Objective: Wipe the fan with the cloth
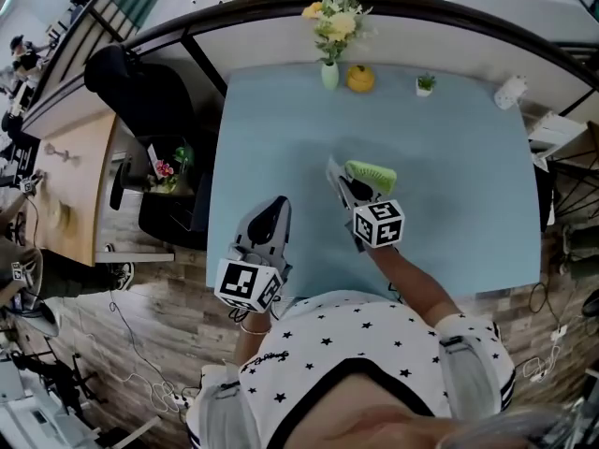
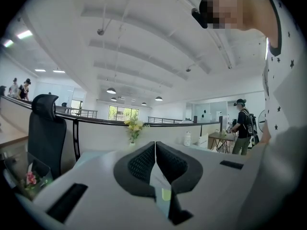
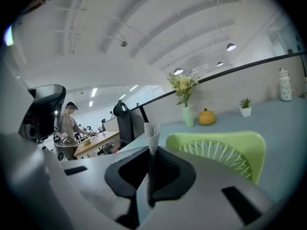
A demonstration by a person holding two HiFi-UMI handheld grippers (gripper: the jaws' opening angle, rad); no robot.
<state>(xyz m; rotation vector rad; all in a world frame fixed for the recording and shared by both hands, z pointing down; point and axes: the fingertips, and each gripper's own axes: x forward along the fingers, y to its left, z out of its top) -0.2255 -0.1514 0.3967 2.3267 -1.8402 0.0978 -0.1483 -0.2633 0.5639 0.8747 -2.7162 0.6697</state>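
Head view had a black office chair off the left edge of the light blue table. The left gripper hung over the table's near-left edge. In the left gripper view, that gripper had its jaws pressed together with nothing between them. To its right, over mid-table, the right gripper pointed away from the person with a pale cloth sticking out past its tips. The right gripper view confirmed it: the right gripper was clamped on the cloth, which stood up as a narrow folded strip between the jaws. The green fan lay on the table just right of those jaws. In the right gripper view the fan showed its ribbed grille just beyond the right jaw. Couldn't tell whether cloth and fan were touching. Along the far edge, left to right, sat a vase of yellow flowers, an orange pumpkin-shaped piece, a small potted plant, and what looked like a white bottle, too small to be sure.
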